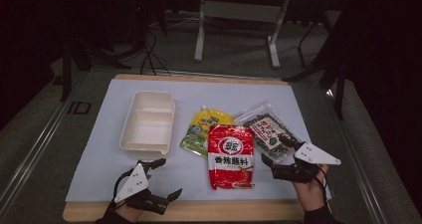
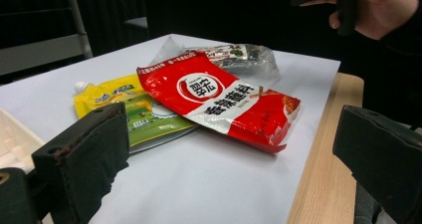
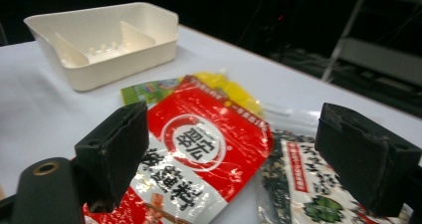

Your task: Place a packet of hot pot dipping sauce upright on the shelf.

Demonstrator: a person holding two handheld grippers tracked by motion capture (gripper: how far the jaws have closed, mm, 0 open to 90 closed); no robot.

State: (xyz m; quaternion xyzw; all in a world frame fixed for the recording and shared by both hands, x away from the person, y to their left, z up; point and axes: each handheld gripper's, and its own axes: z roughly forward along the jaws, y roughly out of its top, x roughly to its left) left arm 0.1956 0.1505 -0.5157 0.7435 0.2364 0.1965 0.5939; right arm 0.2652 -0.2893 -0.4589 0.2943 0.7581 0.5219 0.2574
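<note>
A red sachet (image 1: 231, 156) with white lettering lies mid-table, overlapping a yellow-green spouted pouch (image 1: 204, 129) on its left. A clear packet of dark seaweed (image 1: 268, 129) lies to its right. My left gripper (image 1: 169, 177) rests open near the front edge, left of the sachet, with nothing between its jaws. In the left gripper view (image 2: 234, 154) the red sachet (image 2: 219, 99) lies ahead. My right gripper (image 1: 277, 150) hangs open over the seaweed packet's near corner. In the right gripper view (image 3: 241, 154) its jaws frame the red sachet (image 3: 199, 149) and the seaweed packet (image 3: 308, 184) without touching either.
A white divided tray (image 1: 148, 122) stands empty at the left of the pale mat (image 1: 109, 154), also seen as the white tray (image 3: 99, 40). The mat lies on a wooden board (image 1: 199, 211). Table legs and cables stand on the dark floor beyond.
</note>
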